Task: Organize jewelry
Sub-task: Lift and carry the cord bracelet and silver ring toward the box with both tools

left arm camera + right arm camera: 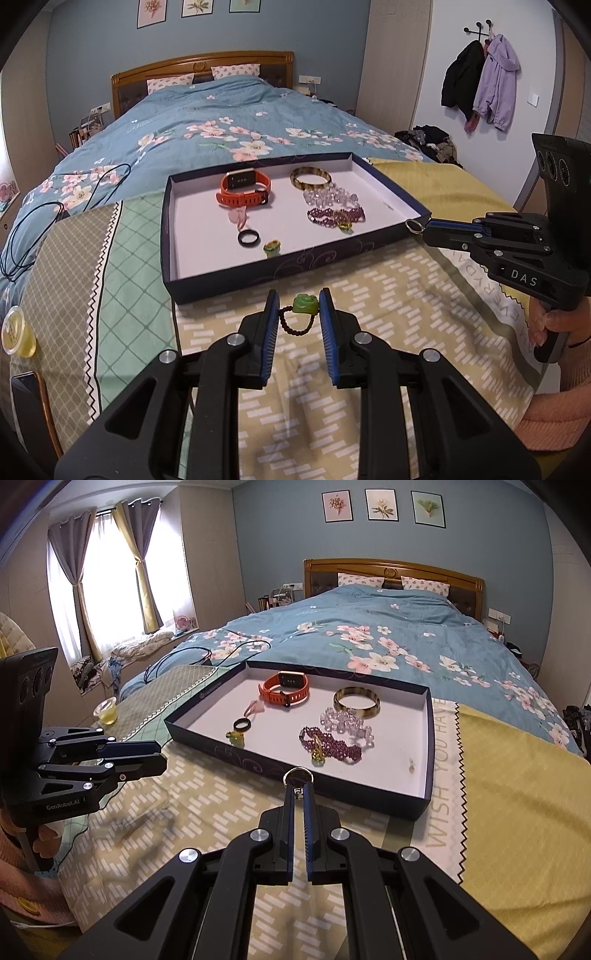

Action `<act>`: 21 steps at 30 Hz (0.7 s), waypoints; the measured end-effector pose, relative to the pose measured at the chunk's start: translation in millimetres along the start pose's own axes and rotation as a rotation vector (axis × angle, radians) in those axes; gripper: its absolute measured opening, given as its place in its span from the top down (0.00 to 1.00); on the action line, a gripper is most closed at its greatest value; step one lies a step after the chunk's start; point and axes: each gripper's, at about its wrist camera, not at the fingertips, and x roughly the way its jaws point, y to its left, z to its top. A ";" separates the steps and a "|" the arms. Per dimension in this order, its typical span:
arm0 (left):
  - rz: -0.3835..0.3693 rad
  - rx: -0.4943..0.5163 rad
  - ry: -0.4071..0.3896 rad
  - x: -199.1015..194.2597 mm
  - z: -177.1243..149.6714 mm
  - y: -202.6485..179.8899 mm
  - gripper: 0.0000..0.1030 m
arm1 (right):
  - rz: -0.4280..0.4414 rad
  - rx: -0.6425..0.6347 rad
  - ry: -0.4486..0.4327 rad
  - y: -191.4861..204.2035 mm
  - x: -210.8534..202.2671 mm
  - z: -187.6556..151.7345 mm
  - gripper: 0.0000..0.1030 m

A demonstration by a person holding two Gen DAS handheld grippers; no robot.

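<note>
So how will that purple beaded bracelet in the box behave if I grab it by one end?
The purple beaded bracelet lies in a slumped, irregular heap, so it is probably floppy and would dangle. Its small beads look light. It touches the clear bead bracelet, which might drag along inside the box.

Tray [229, 284] front-left floor bare — watch [243, 190], beads [334, 216] crowd the back.

The phone [27, 402] was cut off at the left edge. A tiny thing [411, 765] in the box [428, 738] was too small to tell.
</note>
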 end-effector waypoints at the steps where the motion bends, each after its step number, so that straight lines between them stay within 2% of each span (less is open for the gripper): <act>1: 0.002 0.001 -0.003 0.2 1.0 -0.6 0.78 | 0.000 0.000 -0.002 -0.2 -0.1 0.8 0.97; 21: 0.017 0.003 -0.039 0.3 17.3 -3.5 0.78 | 0.001 -0.004 -0.037 -6.1 3.1 16.0 0.97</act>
